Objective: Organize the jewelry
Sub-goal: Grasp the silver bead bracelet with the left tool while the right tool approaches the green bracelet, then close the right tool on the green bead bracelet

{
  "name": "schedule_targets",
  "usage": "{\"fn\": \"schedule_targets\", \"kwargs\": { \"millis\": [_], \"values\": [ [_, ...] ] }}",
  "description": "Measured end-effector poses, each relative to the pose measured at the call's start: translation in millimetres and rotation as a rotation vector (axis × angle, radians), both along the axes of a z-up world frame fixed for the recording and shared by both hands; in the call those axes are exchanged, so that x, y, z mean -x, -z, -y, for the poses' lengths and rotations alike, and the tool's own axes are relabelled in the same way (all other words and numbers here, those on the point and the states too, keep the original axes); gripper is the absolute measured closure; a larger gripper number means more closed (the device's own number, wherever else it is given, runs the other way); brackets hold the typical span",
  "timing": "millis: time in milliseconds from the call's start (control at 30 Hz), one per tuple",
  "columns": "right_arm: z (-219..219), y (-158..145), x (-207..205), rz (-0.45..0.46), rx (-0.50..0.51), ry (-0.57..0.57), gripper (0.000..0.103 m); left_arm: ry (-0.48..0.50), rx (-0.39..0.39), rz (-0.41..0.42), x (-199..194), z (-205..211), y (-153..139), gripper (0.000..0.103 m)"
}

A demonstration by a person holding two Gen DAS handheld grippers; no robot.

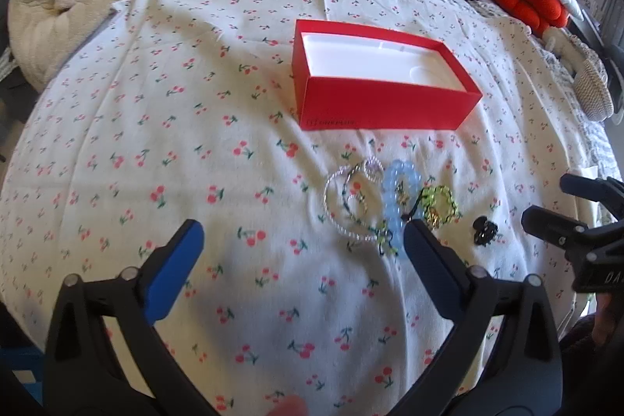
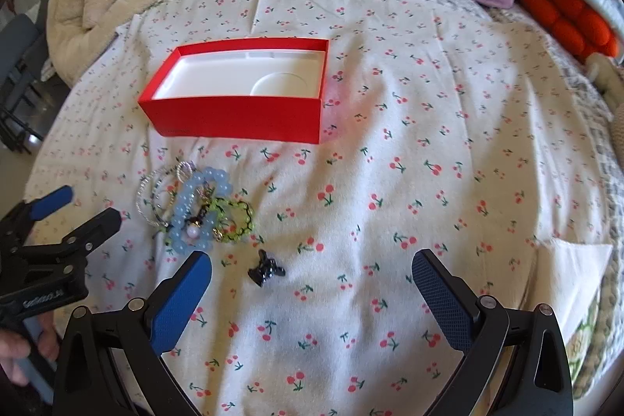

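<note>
Two grippers are hanging wide open over the cherry-print sheet (image 2: 390,182), neither one gripping anything.

The left gripper (image 1: 302,240) is standing with its blue-padded fingers (image 1: 171,271) spread far apart, only bare cloth lying between them; its right-hand finger is sitting just beside the pile of bracelets (image 1: 374,205) (whether it is touching the blue beaded ring there cannot be told). The right gripper (image 2: 312,273) is likewise gaping, its pads clear of everything, with the small black hair clip (image 2: 267,271) lying on the sheet near its left finger and the bracelets (image 2: 195,209) just beyond that finger's tip. The red box (image 2: 238,115) is sitting open and white-lined farther up the bed, well apart from both tools.
</note>
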State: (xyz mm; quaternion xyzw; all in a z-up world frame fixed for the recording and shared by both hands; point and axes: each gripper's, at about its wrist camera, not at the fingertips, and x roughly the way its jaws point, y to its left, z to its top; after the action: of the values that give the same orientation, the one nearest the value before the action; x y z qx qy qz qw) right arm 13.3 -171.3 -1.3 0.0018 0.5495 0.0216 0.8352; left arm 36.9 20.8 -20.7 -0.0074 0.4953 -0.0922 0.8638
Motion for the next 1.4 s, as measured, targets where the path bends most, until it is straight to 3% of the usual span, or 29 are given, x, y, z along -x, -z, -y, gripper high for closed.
{"fn": "schedule_targets", "kwargs": {
  "millis": [200,333,533,767,900,1067,1400],
  "values": [
    [13.9,9.9,-13.8,-0.068,-0.182,-0.005,0.013,0.025,0.106,-0.068,-17.4,-8.6,12.6,0.036],
    [17.6,16.8,-19.3,-0.089,-0.262,0.005,0.027,0.040,0.137,-0.097,-21.9,-8.8,21.5,0.053],
    [12.2,24.3,-26.7,-0.096,-0.289,-0.003,0.035,0.068,0.160,-0.126,-26.4,-5.0,31.0,0.068],
    [-3.0,32.5,-32.0,-0.105,-0.272,-0.030,0.036,0.097,0.161,-0.154,-30.7,0.6,43.6,0.090],
    [-7.2,36.8,-34.4,-0.108,-0.269,-0.034,0.039,0.094,0.145,-0.133,-28.7,0.9,40.0,0.096],
    [-7.4,39.1,-36.8,-0.109,-0.271,-0.038,0.050,0.072,0.156,-0.087,-25.3,-5.2,21.8,0.098],
    [-21.9,48.8,-47.6,-0.139,-0.251,-0.065,0.051,-0.012,0.048,-0.010,-23.2,-21.1,4.9,0.098]
  ]
}}
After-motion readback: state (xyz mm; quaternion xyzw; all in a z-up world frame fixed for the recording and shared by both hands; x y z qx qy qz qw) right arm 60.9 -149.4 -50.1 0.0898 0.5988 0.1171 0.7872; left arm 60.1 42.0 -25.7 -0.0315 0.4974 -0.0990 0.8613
